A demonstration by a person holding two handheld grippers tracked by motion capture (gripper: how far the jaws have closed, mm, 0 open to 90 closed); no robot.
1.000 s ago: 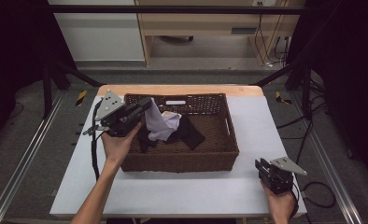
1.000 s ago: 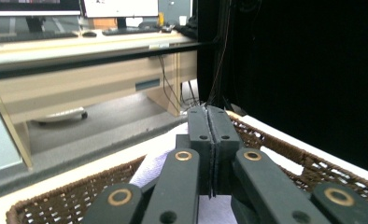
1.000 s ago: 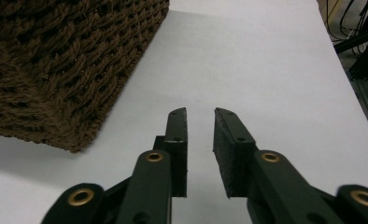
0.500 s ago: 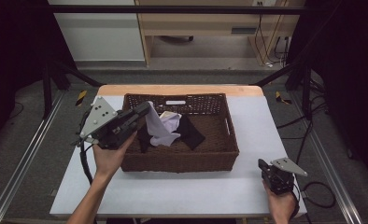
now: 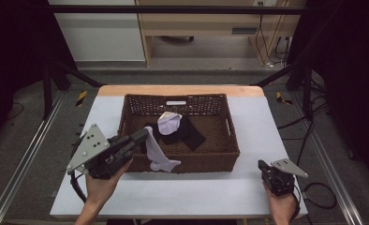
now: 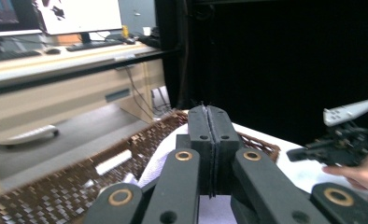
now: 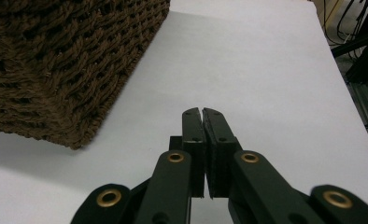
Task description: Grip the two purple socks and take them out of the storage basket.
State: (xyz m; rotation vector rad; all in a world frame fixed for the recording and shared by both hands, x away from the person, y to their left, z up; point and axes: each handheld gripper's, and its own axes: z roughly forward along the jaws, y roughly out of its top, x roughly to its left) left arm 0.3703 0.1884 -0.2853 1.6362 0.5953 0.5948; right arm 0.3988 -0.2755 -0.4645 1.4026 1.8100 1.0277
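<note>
A brown wicker basket [image 5: 222, 159] stands in the middle of the white table. Inside lie a white sock [image 5: 168, 123] and a black garment [image 5: 187, 133]. My left gripper [image 5: 144, 135] is shut on another white sock [image 5: 155, 154], which hangs over the basket's front left wall. In the left gripper view the jaws [image 6: 208, 112] are pressed together with the white sock [image 6: 161, 163] below them. My right gripper [image 5: 262, 168] rests at the front right of the table, shut and holding nothing; its jaws [image 7: 201, 113] point over the bare table beside the basket's corner [image 7: 74, 70].
The white table [image 5: 196, 192] has free room in front of the basket and on both sides. A wooden desk [image 5: 210, 23] stands beyond the far edge. Metal frame rails [image 5: 28, 150] run along both sides of the table.
My left gripper has drawn back toward the front left, pulling the white sock out of the basket and over its front wall. The right gripper has stayed in place.
</note>
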